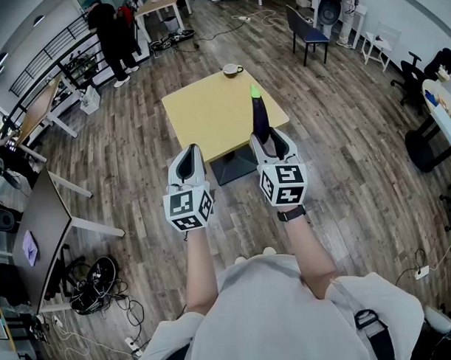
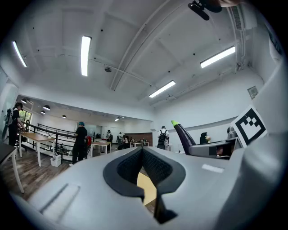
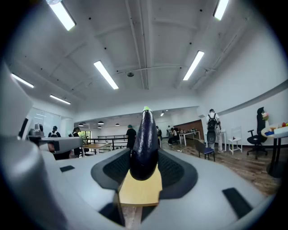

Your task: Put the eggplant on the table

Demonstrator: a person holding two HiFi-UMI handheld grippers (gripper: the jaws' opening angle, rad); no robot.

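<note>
A dark purple eggplant (image 1: 260, 115) with a green stem tip stands out from my right gripper (image 1: 271, 139), which is shut on its thick end. In the right gripper view the eggplant (image 3: 145, 143) rises between the black pads, over the near edge of the square yellow table (image 1: 208, 110). My left gripper (image 1: 188, 160) is held beside it at the same height, shut and holding nothing. From the left gripper view the eggplant (image 2: 183, 137) shows off to the right, and the table (image 2: 146, 186) shows below the pads.
A cup on a saucer (image 1: 231, 69) sits at the table's far edge. A blue chair (image 1: 309, 34) stands beyond it. A person (image 1: 113, 39) stands at far left, a dark desk (image 1: 42, 219) with floor cables (image 1: 96, 283) at near left.
</note>
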